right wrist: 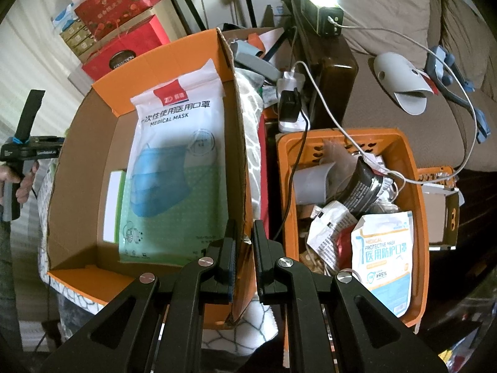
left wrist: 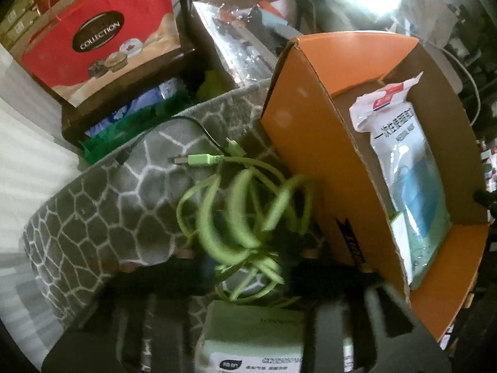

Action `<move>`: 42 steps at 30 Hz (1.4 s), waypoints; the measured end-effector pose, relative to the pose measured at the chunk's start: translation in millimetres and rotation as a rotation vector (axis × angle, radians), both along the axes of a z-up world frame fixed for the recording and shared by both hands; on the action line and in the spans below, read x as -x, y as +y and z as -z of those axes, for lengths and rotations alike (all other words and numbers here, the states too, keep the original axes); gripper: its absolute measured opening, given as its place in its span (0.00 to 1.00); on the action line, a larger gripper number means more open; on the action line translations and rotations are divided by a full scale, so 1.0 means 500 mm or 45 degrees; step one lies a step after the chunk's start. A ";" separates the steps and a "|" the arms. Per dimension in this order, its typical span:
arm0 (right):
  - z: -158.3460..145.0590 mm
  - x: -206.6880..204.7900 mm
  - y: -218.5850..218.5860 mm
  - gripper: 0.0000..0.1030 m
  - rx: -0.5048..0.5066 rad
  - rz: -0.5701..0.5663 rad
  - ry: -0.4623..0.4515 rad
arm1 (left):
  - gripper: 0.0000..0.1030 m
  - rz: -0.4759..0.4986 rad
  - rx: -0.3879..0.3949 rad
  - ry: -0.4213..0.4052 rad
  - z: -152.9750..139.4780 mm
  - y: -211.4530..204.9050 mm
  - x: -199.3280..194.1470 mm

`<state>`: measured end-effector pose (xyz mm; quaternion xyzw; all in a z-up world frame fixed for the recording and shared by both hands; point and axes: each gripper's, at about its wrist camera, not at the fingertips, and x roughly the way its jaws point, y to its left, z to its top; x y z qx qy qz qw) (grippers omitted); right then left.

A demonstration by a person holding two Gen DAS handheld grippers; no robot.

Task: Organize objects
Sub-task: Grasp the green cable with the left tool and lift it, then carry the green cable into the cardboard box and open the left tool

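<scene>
Left tongs (left wrist: 248, 267) pinching green cable (left wrist: 236, 211) over grey mat (left wrist: 102, 205); orange box (left wrist: 313, 143) at three o'clock. Right tongs (right wrist: 243, 248) clamped on box wall (right wrist: 240, 168); orange basket (right wrist: 416, 205) beside.

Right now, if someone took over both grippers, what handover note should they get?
Left gripper: closed around the green cable bundle, over the grey patterned mat beside the orange box.
Right gripper: shut on the box's side wall, holding it.
Done: medical mask pack and a green-white carton lie in the box.
Left: probably put the green cable into the box; black cable lies on the mat; orange basket of packets looks unsorted.
</scene>
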<state>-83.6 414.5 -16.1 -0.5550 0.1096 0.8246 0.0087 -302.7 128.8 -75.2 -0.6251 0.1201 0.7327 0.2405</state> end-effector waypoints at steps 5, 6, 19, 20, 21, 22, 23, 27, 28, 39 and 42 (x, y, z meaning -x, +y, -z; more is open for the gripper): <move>0.000 0.001 0.000 0.09 0.007 0.002 0.000 | 0.11 -0.057 -0.030 0.021 -0.015 -0.012 -0.006; 0.002 0.000 0.002 0.09 0.010 0.002 0.001 | 0.10 -0.072 -0.037 0.033 -0.021 -0.015 -0.008; 0.002 -0.002 0.007 0.09 0.032 0.012 0.004 | 0.10 -0.193 -0.261 0.259 -0.249 -0.095 -0.042; 0.002 -0.002 0.008 0.09 0.032 0.012 0.004 | 0.10 -0.192 -0.274 0.283 -0.274 -0.098 -0.050; 0.001 -0.002 0.009 0.09 0.033 0.013 0.004 | 0.10 -0.191 -0.282 0.298 -0.291 -0.099 -0.055; 0.002 -0.002 0.008 0.09 0.034 0.013 0.004 | 0.10 -0.190 -0.293 0.319 -0.312 -0.101 -0.060; 0.001 -0.002 0.009 0.09 0.034 0.013 0.004 | 0.10 -0.191 -0.301 0.336 -0.329 -0.102 -0.065; 0.003 -0.003 0.013 0.09 0.052 0.018 0.005 | 0.10 -0.189 -0.334 0.386 -0.391 -0.100 -0.078; 0.003 -0.003 0.015 0.09 0.056 0.020 0.005 | 0.10 -0.189 -0.338 0.399 -0.404 -0.100 -0.084; 0.005 -0.003 0.018 0.09 0.062 0.022 0.005 | 0.10 -0.100 -0.423 0.464 -0.548 -0.040 -0.143; 0.005 -0.003 0.018 0.09 0.063 0.023 0.006 | 0.10 -0.061 -0.426 0.472 -0.560 -0.003 -0.162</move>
